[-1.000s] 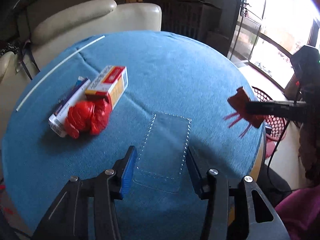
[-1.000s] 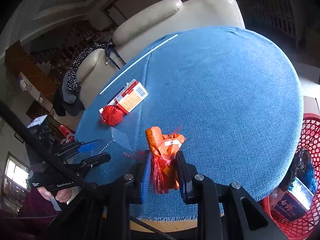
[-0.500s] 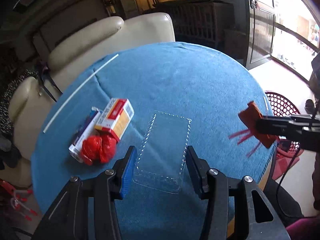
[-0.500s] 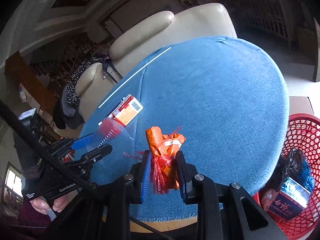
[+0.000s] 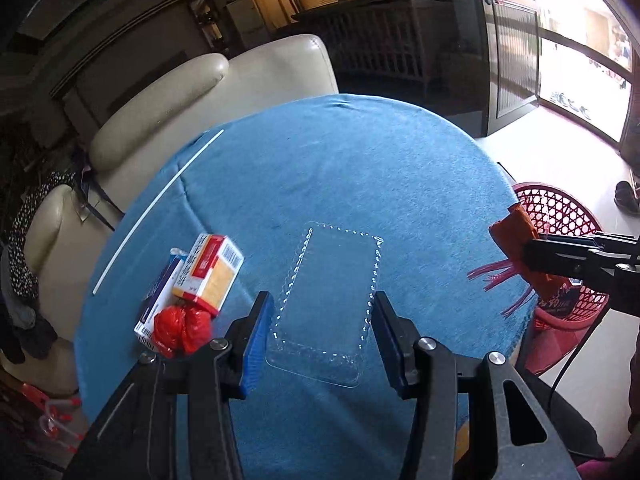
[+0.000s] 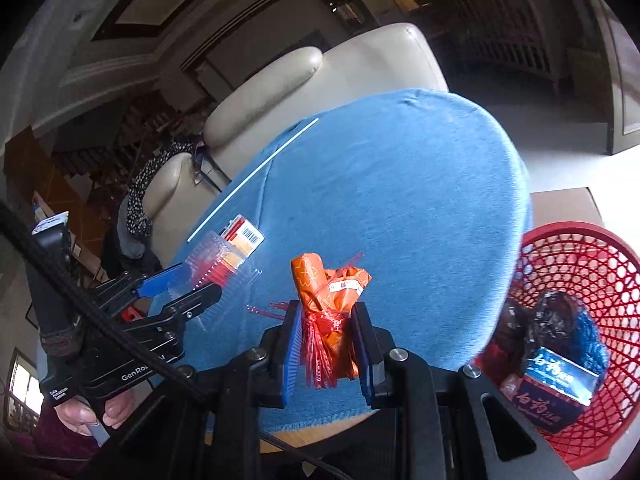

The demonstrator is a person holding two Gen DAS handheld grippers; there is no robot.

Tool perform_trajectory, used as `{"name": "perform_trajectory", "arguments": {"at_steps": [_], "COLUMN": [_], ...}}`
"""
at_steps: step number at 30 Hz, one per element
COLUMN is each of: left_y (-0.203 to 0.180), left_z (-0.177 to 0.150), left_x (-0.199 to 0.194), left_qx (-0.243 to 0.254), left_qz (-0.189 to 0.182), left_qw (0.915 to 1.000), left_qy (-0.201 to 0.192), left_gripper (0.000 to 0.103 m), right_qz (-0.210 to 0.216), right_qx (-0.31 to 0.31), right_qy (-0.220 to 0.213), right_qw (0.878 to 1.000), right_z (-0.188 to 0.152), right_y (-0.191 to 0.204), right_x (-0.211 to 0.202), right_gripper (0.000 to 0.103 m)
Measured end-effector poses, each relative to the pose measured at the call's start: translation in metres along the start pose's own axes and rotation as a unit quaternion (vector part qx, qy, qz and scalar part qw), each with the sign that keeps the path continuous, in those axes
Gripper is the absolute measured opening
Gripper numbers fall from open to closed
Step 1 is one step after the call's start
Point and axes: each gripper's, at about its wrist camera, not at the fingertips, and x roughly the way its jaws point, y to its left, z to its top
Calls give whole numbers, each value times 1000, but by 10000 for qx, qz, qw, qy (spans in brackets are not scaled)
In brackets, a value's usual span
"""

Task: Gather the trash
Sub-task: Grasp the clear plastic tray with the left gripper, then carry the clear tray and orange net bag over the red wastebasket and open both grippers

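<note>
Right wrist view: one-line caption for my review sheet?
Right gripper clamps an orange wrapper above the blue table, red basket beside.

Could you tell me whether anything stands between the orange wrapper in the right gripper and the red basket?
Nothing visible does. The right gripper holds the orange wrapper above the blue table's near edge, and the red basket sits open-topped on the floor just beside that edge.
</note>
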Motion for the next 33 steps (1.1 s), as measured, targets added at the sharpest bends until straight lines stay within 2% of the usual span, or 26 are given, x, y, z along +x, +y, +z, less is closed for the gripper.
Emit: {"name": "perform_trajectory", "arguments": {"at_steps": [9, 21, 33], "left_y": [-37, -96, -137], "left_z": [21, 44, 61], "left_x": [-3, -2, 4], "left_qx": [295, 496, 817], "left_qz": [-156, -963, -978], "left_qw": [9994, 9938, 9915], "left_qy": [-103, -247, -247], "left_gripper": [51, 51, 51], "right_qz": [-208, -704, -981], "right_qx": [266, 916, 1201], "right_qy": [-273, -643, -829], "right_qw": [9991, 9912, 9844], "right_z": [-2, -9, -13], "right_y": [-31, -97, -125], "right_x": [-30, -79, -103], "right_gripper": [26, 26, 26]}}
